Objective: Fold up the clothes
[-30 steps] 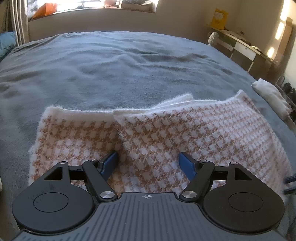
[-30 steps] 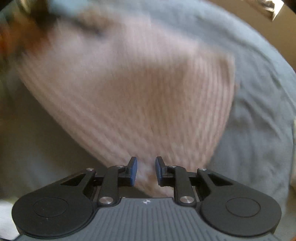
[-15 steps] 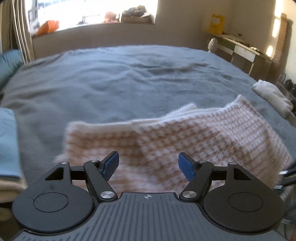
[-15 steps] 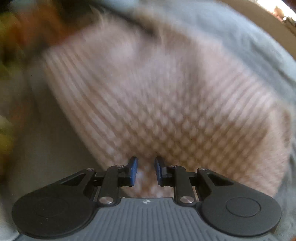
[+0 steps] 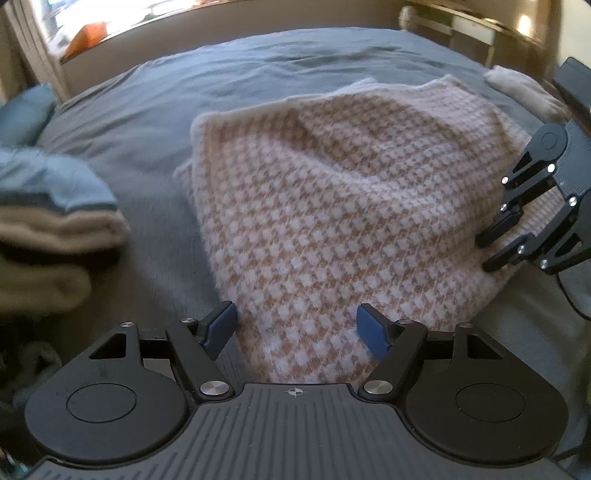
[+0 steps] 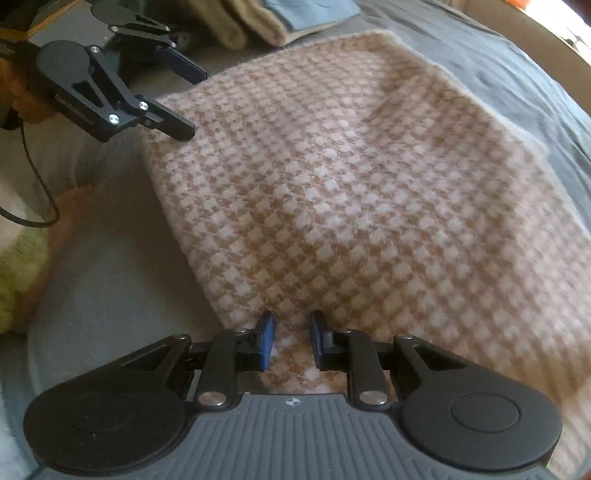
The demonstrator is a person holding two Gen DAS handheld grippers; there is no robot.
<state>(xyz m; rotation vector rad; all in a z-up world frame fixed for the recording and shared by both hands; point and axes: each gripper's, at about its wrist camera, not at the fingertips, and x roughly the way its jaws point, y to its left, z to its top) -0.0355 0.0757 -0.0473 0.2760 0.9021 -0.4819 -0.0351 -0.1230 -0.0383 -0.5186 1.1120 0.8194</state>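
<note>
A pink, brown and white checked knit garment [image 5: 343, 206] lies folded on the grey bed cover [image 5: 221, 85]. My left gripper [image 5: 297, 328] is open, its blue pads either side of the garment's near edge without pinching it. In the right wrist view the same garment [image 6: 362, 177] fills the frame. My right gripper [image 6: 291, 339] is shut on a thick bit of its near edge, with cloth between the narrow-set pads. The left gripper [image 6: 184, 98] shows at the upper left, straddling a corner. The right gripper [image 5: 495, 243] shows at the garment's right edge.
A stack of folded clothes [image 5: 55, 221], blue over beige, sits to the left of the garment and shows as the stack [image 6: 258, 22] in the right wrist view. A white rolled item [image 5: 517, 88] lies at the far right. A black cable [image 6: 33, 166] hangs at the left.
The garment, earlier spread as two side-by-side panels, now lies folded into a narrower shape. The left view has swung left, bringing in the stack and the right gripper. The left gripper stays open.
</note>
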